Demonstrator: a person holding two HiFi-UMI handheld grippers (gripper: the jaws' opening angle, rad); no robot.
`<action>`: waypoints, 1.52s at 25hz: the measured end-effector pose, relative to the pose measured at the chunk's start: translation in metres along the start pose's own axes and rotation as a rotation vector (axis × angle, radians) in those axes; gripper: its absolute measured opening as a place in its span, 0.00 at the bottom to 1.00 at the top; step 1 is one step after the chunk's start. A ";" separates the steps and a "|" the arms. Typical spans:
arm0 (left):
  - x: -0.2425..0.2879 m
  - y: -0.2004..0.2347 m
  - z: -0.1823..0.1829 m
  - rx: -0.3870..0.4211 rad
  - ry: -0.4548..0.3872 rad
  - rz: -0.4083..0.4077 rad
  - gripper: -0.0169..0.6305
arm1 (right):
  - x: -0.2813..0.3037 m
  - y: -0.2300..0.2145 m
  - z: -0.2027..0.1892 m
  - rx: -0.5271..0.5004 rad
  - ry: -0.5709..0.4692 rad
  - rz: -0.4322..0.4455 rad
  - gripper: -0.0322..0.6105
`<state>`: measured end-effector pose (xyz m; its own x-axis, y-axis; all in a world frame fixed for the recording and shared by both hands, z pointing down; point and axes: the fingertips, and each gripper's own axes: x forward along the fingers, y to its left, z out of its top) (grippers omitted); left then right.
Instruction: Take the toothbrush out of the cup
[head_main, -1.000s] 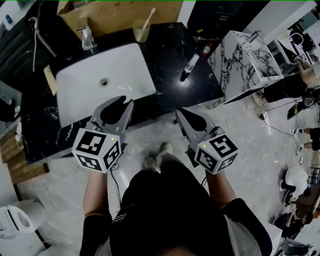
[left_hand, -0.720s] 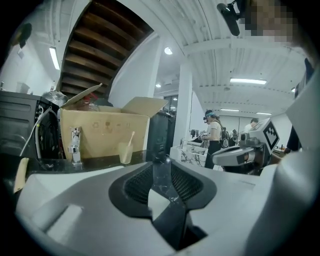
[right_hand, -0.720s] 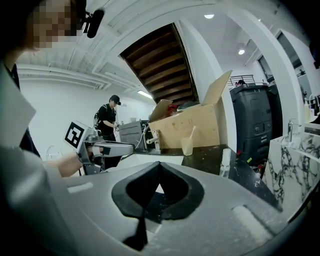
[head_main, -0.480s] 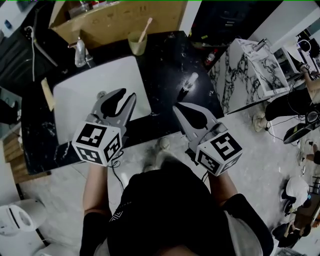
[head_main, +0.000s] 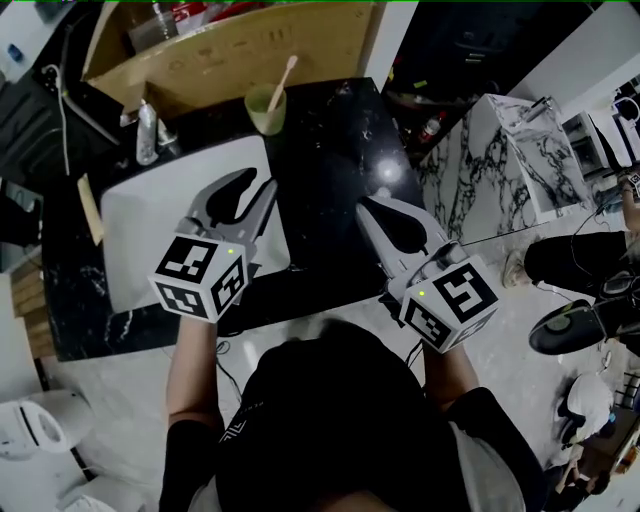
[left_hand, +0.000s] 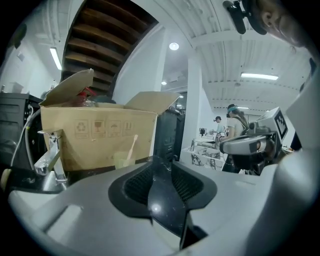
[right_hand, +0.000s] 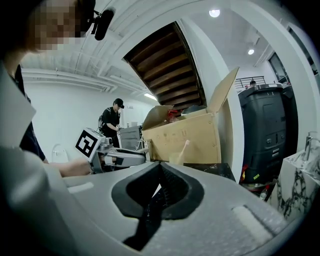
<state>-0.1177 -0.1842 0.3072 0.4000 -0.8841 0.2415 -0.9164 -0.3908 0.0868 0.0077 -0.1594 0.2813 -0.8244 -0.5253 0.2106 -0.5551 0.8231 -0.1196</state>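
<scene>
Both are further over the counter (head_main: 330, 170), nearer the cup (head_main: 264, 108). Left gripper (head_main: 260, 183) jaws have just been opening, empty. Right gripper (head_main: 368, 204) closed, empty. Toothbrush (head_main: 284, 76) still in the cup.

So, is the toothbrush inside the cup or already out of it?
Inside. The toothbrush leans in the green cup at the back of the black counter, its upper end above the rim.

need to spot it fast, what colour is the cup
Pale green cup, clearest in the head view.
</scene>
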 end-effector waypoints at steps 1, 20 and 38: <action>0.005 0.002 0.002 0.002 0.000 0.004 0.24 | 0.002 -0.006 0.003 -0.002 -0.003 -0.001 0.05; 0.098 0.051 0.031 0.007 -0.013 0.134 0.24 | 0.047 -0.116 0.001 -0.006 0.045 -0.032 0.05; 0.156 0.100 0.026 0.106 0.073 0.245 0.24 | 0.097 -0.159 -0.039 0.031 0.139 0.005 0.05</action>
<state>-0.1470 -0.3678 0.3281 0.1611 -0.9362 0.3124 -0.9771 -0.1959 -0.0833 0.0209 -0.3330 0.3587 -0.8051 -0.4844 0.3423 -0.5559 0.8174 -0.1509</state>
